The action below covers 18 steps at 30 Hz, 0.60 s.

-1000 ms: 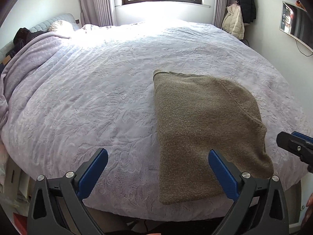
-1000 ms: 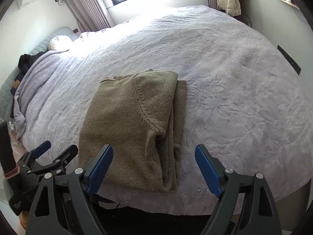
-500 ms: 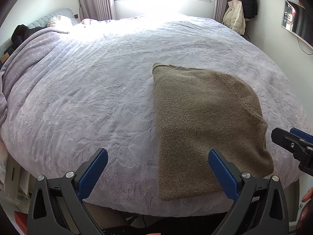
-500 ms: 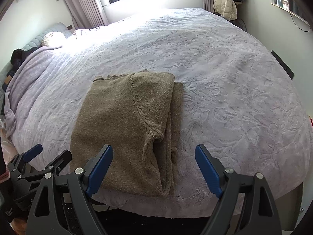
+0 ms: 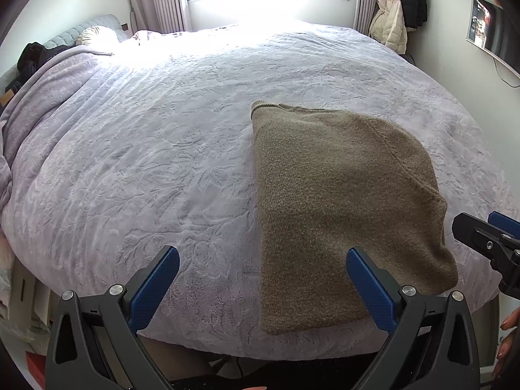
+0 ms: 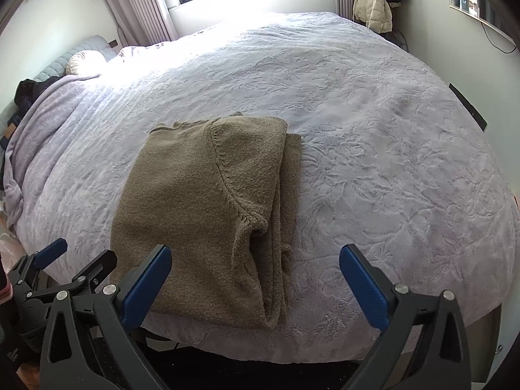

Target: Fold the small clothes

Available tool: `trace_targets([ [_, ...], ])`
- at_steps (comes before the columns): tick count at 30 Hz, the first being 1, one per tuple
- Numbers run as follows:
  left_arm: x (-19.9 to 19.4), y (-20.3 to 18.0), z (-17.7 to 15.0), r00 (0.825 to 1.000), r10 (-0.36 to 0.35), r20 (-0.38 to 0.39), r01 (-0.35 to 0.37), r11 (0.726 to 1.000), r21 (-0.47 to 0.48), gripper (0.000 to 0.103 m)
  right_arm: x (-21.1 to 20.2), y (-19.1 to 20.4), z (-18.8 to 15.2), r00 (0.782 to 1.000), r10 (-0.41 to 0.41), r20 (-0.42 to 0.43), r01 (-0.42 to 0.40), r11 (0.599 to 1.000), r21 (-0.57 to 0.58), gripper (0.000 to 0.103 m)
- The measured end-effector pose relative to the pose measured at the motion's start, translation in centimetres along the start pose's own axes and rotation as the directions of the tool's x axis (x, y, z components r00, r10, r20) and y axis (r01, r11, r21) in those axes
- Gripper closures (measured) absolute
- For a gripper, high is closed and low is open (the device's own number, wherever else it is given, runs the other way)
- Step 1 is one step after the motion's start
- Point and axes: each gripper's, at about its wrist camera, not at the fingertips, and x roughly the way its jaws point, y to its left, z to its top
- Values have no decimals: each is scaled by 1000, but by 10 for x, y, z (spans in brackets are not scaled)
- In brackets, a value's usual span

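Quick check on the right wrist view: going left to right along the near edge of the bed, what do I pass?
Left gripper → right gripper's left finger → folded brown sweater → bare lavender bedspread → right gripper's right finger.

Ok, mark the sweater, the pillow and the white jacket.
sweater (image 6: 182, 201): right wrist view, flat top layer.
pillow (image 5: 97, 34): left wrist view, its rounded front.
white jacket (image 6: 370, 9): right wrist view, its body, hanging by the curtain.
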Motion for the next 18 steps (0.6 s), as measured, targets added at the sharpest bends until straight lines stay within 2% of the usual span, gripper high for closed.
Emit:
trace_targets([
  [18, 1, 5, 1, 1000, 6, -3, -6, 1000, -4, 0, 1, 7, -4, 998, -56, 2, 56, 998, -35, 0],
])
